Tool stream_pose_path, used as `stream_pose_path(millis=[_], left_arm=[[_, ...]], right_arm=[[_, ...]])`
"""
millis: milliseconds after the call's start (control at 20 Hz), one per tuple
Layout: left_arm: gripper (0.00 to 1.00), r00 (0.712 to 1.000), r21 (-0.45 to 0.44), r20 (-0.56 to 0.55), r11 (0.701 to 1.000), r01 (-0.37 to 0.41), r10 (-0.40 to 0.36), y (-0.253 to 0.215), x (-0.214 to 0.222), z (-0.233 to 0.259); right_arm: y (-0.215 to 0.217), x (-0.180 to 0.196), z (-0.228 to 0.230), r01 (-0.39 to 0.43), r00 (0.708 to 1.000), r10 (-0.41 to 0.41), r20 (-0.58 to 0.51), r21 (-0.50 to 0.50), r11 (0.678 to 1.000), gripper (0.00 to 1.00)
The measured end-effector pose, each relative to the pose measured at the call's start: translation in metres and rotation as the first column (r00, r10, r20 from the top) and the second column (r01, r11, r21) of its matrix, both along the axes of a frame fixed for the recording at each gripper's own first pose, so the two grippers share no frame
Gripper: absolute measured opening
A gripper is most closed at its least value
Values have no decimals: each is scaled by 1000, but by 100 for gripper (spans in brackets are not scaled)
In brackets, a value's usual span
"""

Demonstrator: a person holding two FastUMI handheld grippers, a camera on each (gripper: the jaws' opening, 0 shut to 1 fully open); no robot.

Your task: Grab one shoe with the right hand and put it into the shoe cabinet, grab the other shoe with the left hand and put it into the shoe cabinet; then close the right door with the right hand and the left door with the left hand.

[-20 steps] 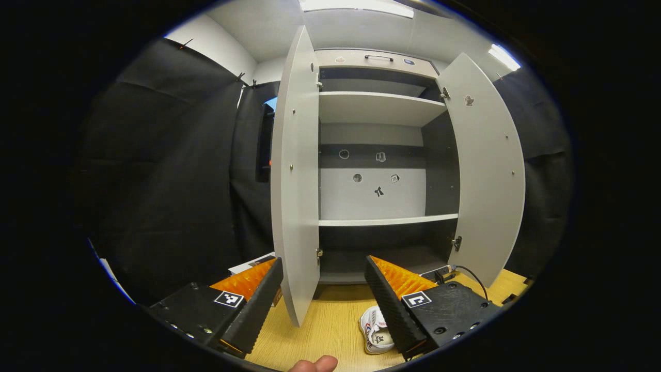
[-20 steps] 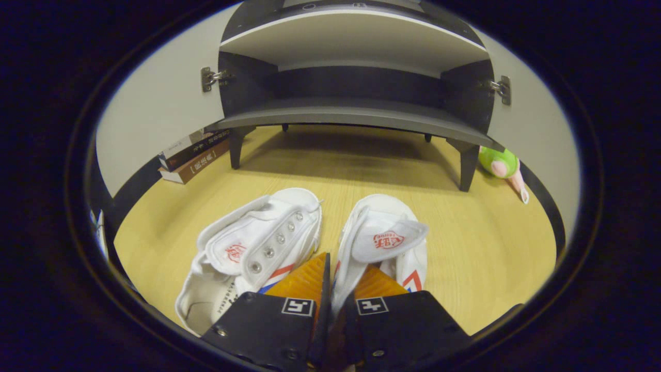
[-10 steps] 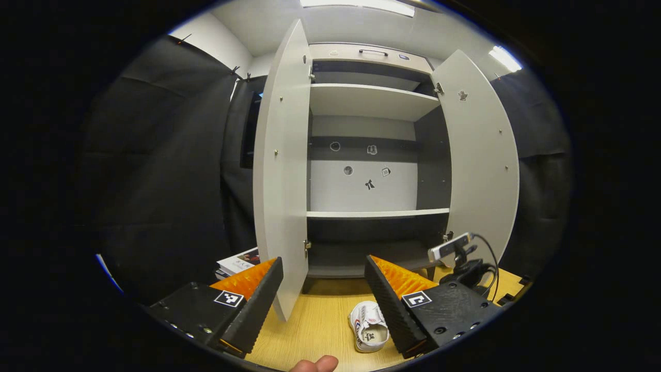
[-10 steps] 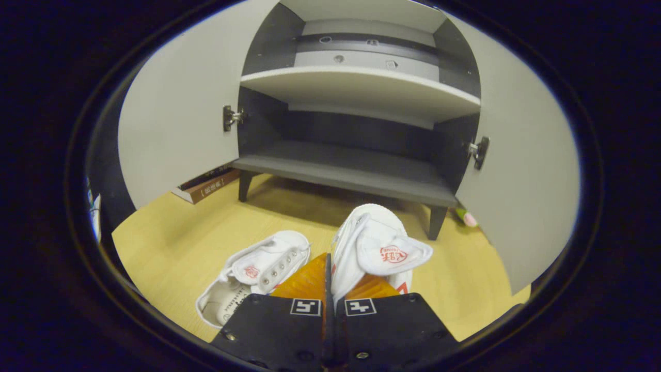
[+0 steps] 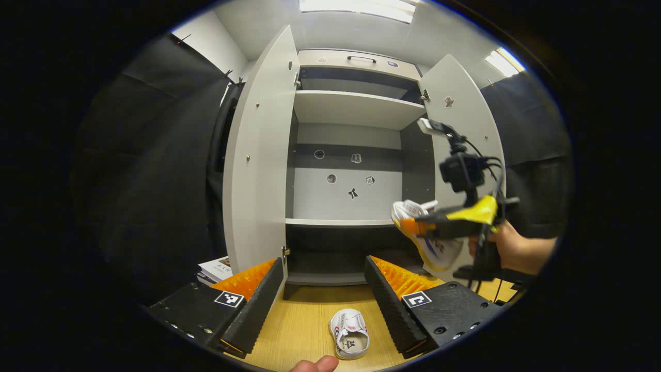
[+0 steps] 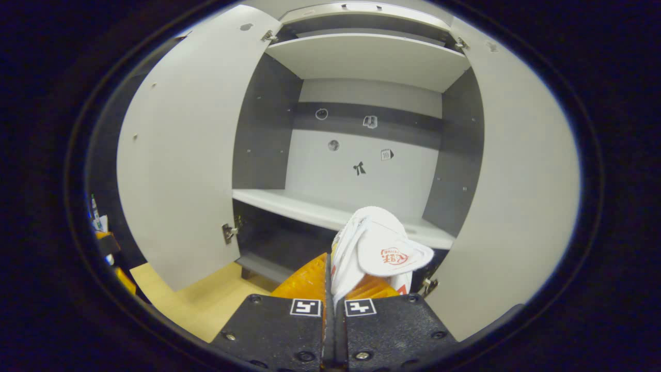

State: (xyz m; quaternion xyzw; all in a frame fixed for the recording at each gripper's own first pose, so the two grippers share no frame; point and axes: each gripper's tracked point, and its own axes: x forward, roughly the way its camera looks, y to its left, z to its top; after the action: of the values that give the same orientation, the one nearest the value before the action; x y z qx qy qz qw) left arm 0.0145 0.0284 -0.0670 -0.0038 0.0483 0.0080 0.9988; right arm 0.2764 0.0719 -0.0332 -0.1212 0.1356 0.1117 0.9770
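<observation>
Up in front of the open shoe cabinet (image 6: pixel 361 57), the right gripper (image 6: pixel 330 281) is clamped tight on one white shoe (image 6: pixel 379 248), holding it in the air near the middle shelf (image 6: pixel 289 204) but not on it yet. Down on the wooden floor (image 5: pixel 304 330), the other shoe (image 5: pixel 349 334) lies between the fingers of the left gripper (image 5: pixel 324 279), which is spread wide with nothing in it. Both shoes must go in, then the right door (image 5: pixel 465 129) and left door (image 5: pixel 258 155) need closing.
</observation>
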Motion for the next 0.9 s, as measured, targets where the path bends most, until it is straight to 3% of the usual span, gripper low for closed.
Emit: stream_pose_path(millis=[200,300,400,600,900], left_arm=[[95,1000,49,-2,999,3,-3,1,-6,-8],[95,1000,73,-14,997,6,-5,0,-10,-14],[95,1000,101,-9,995,-8,9,3,-11,-15],[97,999,123,6,992,-36,35,12,-13,-10],[96,996,128,-8,988,-83,85,33,-16,-13]], right_arm=[[1,97,45,64,997,-66,-34,-45,997,4],[-2,138,41,80,992,-92,-83,-140,987,4],[0,168,30,95,982,-121,-145,-174,980,4],[8,202,-2,120,946,-171,-276,-193,974,4],[14,221,-19,131,918,-197,-343,-207,970,4]])
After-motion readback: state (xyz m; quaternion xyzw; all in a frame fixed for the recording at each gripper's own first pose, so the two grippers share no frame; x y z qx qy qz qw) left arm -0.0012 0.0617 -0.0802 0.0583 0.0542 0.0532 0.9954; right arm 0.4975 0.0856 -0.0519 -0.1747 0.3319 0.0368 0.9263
